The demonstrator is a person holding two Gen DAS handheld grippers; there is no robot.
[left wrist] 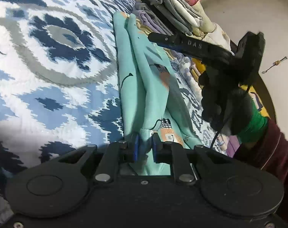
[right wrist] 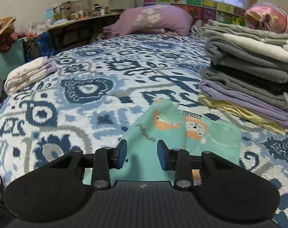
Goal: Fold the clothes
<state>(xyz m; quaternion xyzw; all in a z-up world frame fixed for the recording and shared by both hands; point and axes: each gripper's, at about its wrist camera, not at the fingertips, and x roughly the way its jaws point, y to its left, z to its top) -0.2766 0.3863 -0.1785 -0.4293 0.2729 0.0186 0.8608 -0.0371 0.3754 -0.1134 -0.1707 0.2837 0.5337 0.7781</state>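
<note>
Mid-fold: left gripper pinching teal garment; right gripper agape, empty; folded stack beside.

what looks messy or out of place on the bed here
Nothing is spilled or damaged. The teal garment is only half folded, bunched into long ridges, one end pinched in the left gripper. The folded stack sits neat beside it.

The near end of the mint-green printed cotton garment disappears beneath the black gripper body, and clutter on the far dark shelf blurs beyond identification.
</note>
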